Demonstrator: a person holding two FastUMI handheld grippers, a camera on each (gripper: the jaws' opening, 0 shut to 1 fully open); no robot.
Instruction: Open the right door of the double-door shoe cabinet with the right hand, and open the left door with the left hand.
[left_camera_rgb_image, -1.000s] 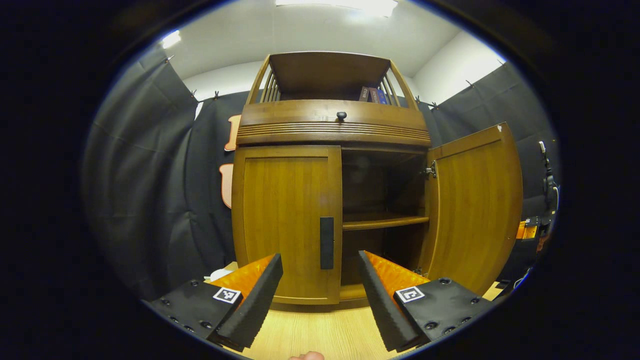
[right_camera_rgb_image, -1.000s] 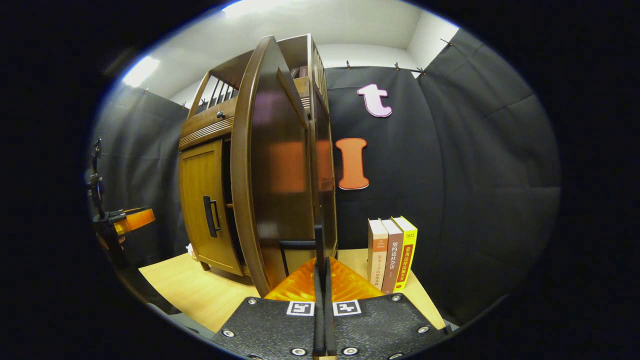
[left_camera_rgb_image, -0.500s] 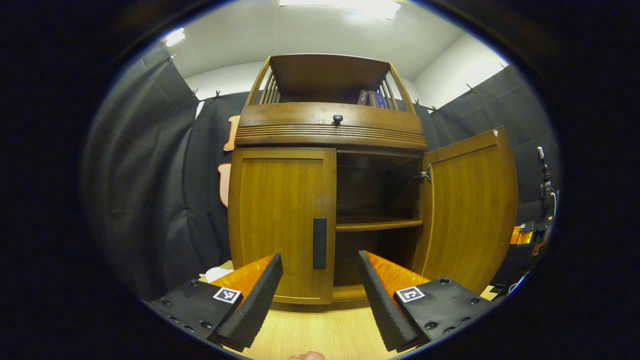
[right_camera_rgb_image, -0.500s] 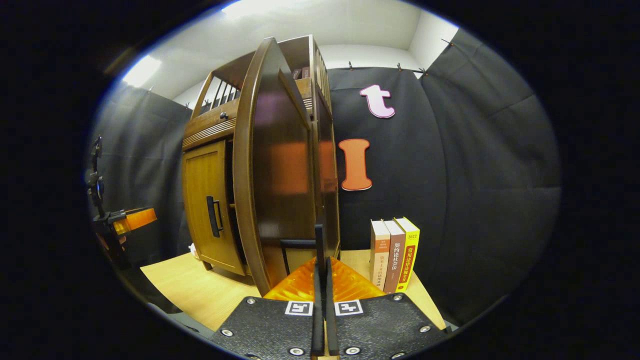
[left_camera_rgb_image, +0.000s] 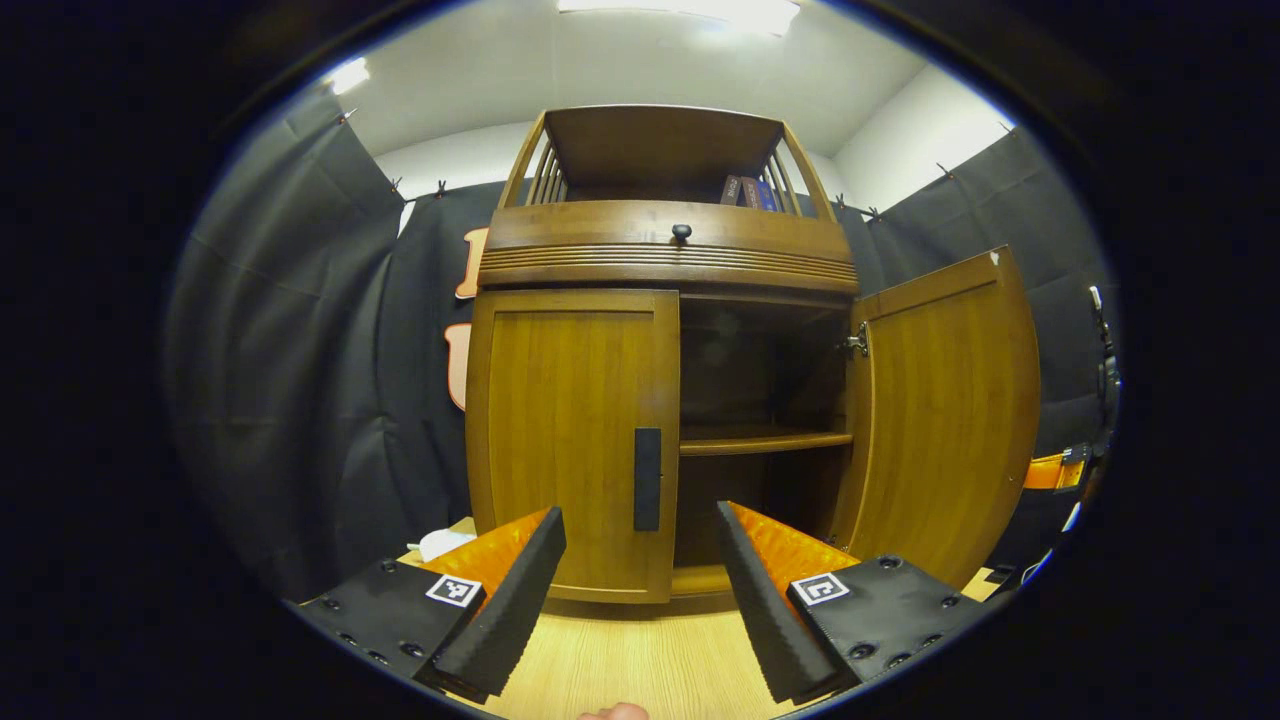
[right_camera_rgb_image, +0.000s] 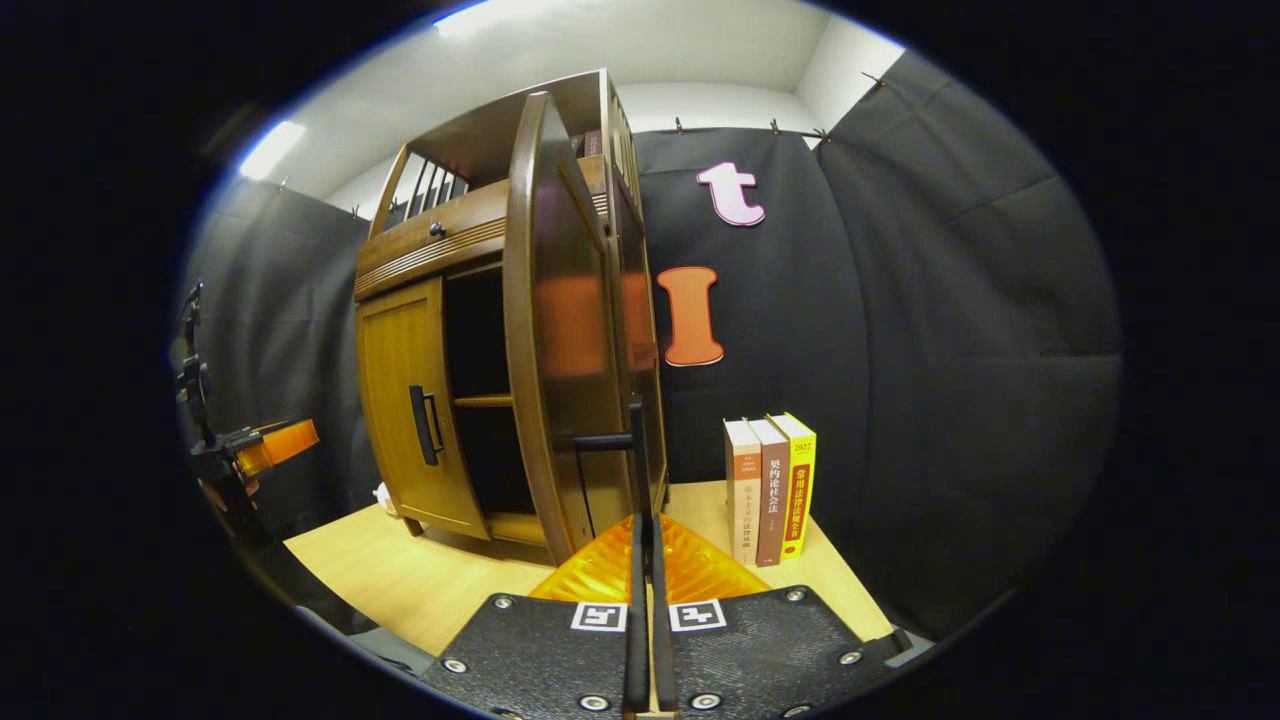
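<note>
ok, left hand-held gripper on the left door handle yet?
Apart. In the left gripper view the open left hand-held gripper sits short of the left door handle, with door front and tabletop visible between them.

You stand in a booth with black cloth walls (right_camera_rgb_image: 950, 330), a white ceiling (left_camera_rgb_image: 600, 60) with bright lights (left_camera_rgb_image: 690, 10), and a pale wooden floor (right_camera_rgb_image: 400, 575).

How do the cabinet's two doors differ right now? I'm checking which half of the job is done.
The right door is swung wide open, baring the shelf; the left door is shut flat. The right gripper is shut on the right door's handle; the left door's handle is untouched, ahead of the open left gripper. Both are brown wood panels.
</note>
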